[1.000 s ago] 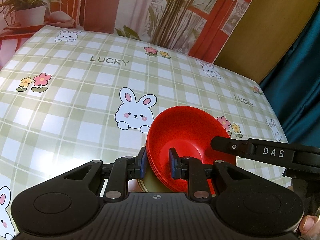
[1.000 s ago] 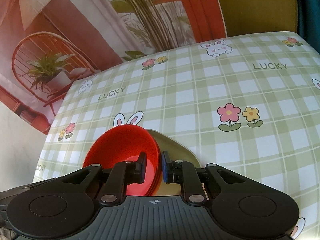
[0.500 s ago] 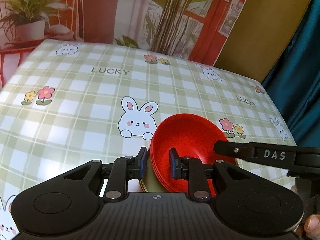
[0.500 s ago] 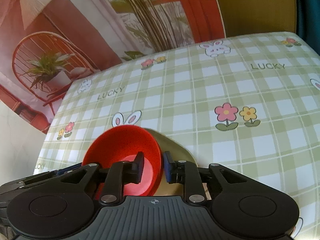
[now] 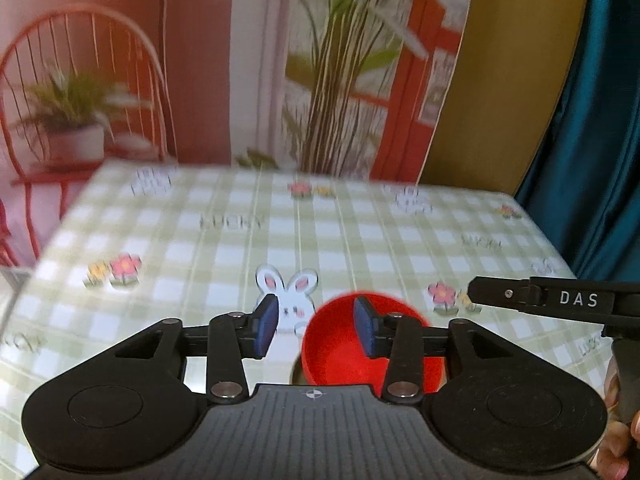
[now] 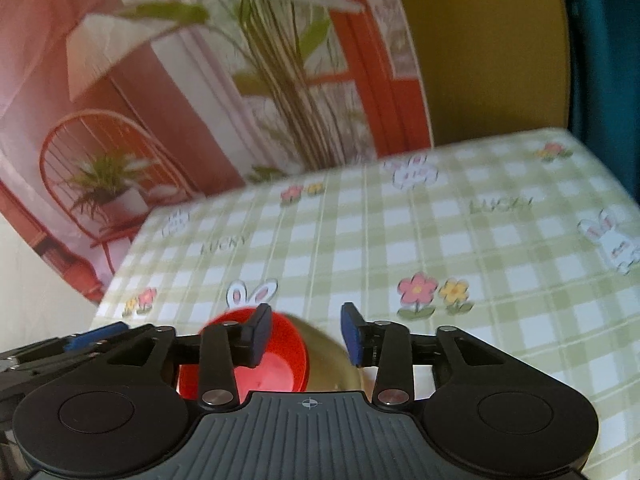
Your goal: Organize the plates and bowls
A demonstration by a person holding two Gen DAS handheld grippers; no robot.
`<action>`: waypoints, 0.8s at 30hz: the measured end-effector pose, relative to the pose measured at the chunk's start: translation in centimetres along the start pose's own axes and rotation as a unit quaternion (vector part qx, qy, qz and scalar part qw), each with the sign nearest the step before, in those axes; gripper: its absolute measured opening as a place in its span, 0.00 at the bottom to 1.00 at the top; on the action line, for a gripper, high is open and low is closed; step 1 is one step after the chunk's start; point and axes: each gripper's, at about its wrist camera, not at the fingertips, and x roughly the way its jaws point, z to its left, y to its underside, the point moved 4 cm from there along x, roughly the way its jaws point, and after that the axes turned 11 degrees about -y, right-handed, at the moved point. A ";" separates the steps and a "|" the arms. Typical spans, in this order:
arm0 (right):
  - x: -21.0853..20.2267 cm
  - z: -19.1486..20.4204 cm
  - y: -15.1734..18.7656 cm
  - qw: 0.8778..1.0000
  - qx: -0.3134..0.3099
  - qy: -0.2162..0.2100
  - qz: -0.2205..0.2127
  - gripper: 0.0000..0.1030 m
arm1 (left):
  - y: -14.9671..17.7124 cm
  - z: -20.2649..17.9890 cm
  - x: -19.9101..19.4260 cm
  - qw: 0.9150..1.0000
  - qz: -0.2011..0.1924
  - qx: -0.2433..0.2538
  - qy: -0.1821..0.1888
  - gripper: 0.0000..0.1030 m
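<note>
A red bowl [image 5: 340, 348] sits on an olive-yellow plate [image 6: 332, 364] on the checked tablecloth, close below both grippers. It also shows in the right wrist view [image 6: 280, 364]. My left gripper [image 5: 316, 330] is open and empty, raised above the bowl's left rim. My right gripper [image 6: 306, 334] is open and empty above the bowl's right rim and the plate. The right gripper's body [image 5: 560, 300] shows at the right of the left wrist view. The plate is mostly hidden under the bowl and the grippers.
The table [image 5: 360, 240] carries a green checked cloth with rabbits and flowers. A printed backdrop with plants and a chair stands behind it. A teal curtain [image 5: 600, 120] hangs at the right.
Both grippers have opened and let go of the red bowl's rim. Both have lifted and pulled back, so the bowl sits lower and smaller in each view.
</note>
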 end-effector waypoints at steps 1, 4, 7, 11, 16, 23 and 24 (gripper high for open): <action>-0.6 0.2 -0.3 1.000 -0.004 0.001 -0.007 0.40 | -0.3 0.0 -0.6 1.000 -0.008 0.000 -0.001 0.48; -2.8 0.8 -1.2 0.999 -0.022 0.004 -0.033 0.48 | -1.5 0.2 -3.0 0.999 -0.040 0.000 -0.006 0.58; -5.0 1.9 -2.0 0.997 -0.048 0.008 -0.059 0.58 | -2.6 0.4 -5.8 0.997 -0.075 0.002 -0.006 0.67; -8.3 3.4 -3.0 0.992 -0.077 0.014 -0.095 0.82 | -3.6 0.5 -9.9 0.993 -0.120 0.008 -0.011 0.82; -12.3 5.4 -3.7 0.986 -0.109 0.021 -0.127 1.00 | -4.5 0.5 -14.0 0.988 -0.152 0.020 -0.016 0.86; -16.5 8.2 -3.7 0.979 -0.129 0.008 -0.155 1.00 | -4.1 0.6 -19.4 0.970 -0.233 0.030 -0.065 0.91; -16.9 8.5 -3.6 0.979 -0.132 0.007 -0.157 1.00 | -4.1 0.6 -20.1 0.967 -0.242 0.030 -0.071 0.91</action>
